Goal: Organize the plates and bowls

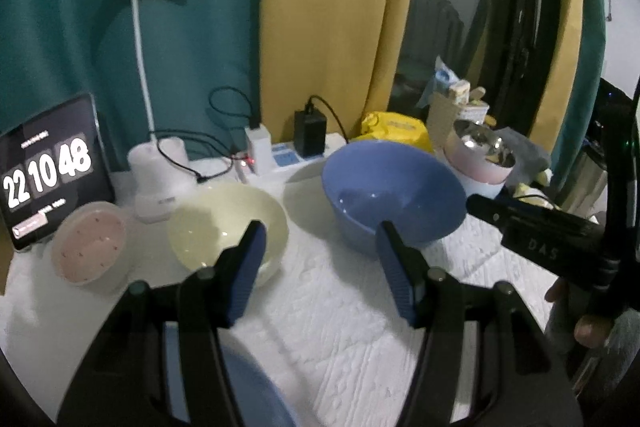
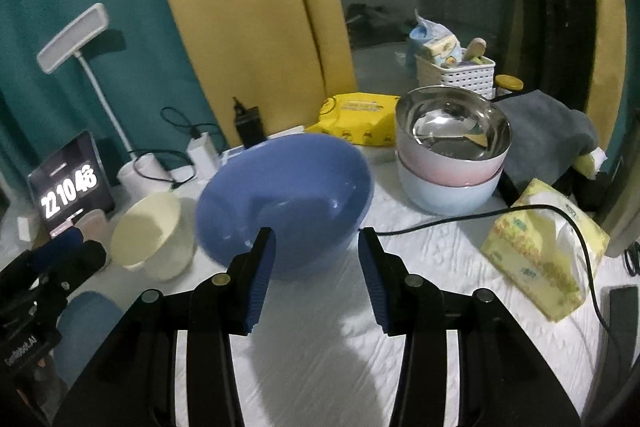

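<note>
Blue bowl (image 2: 284,203) centre, cream bowl (image 2: 150,235) to its left. Far right stack – steel bowl (image 2: 452,131) on pink bowl (image 2: 448,169) on pale-blue bowl (image 2: 448,197). Blue plate (image 1: 256,391) near left. White textured cloth (image 1: 340,307), teal curtain (image 1: 60,27), mustard curtain (image 1: 328,7) – gripper pads (image 2: 262,275) blue, ribbed.

A blue plate (image 1: 256,391) lies mostly hidden beneath the left hand-held gripper (image 1: 320,251); the small print on the clock tablet (image 1: 48,171) beyond is unreadable.
</note>
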Motion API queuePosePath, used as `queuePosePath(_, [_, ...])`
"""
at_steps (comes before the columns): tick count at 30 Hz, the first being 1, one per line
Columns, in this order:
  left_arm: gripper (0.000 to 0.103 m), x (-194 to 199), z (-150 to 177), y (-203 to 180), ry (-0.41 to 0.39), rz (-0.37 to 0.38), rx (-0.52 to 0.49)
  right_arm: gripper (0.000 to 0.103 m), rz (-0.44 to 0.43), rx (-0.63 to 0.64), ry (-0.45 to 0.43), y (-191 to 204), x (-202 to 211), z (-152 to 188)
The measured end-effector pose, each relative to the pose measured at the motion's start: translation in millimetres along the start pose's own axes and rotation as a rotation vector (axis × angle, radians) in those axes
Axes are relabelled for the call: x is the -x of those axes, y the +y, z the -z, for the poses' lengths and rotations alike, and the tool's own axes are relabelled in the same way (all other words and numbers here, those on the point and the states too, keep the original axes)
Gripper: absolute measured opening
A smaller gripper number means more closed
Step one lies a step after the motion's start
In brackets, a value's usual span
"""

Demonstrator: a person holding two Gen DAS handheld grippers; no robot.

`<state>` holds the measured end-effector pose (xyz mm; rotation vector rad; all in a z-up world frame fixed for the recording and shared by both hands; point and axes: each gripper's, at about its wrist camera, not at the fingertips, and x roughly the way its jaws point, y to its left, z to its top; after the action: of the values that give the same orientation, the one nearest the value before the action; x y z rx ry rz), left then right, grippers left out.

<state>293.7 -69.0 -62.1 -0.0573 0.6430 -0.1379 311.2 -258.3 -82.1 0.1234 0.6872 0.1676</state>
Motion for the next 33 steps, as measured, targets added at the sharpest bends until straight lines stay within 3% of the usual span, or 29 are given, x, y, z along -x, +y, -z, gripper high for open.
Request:
queuePosePath(8, [0.059, -33, 2, -9, 0.025, 0.009, 0.016, 0.046, 0.044, -0.024, 0.048, -18, -37, 2])
queuePosePath(13, [0.059, -48, 4, -10, 0.048, -0.004, 0.027, 0.049, 0.036, -0.032, 0.073, -23, -54, 9])
queuePosePath(19, [0.059, -64, 8, -16, 0.084, 0.031, 0.032, 0.049, 0.02, -0.038, 0.119, -29, -73, 17])
queuePosePath(26, [0.057, -75, 13, -27, 0.11, 0.047, 0.005, 0.024, 0.003, -0.04, 0.126, -31, -77, 21])
queuePosePath(31, [0.039, -80, 16, -31, 0.129, 0.057, -0.002, 0.019, -0.009, -0.031, 0.119, -30, -76, 21])
queuePosePath(33, [0.038, -80, 16, -32, 0.132, 0.064, -0.005, 0.018, -0.018, -0.024, 0.113, -28, -75, 21])
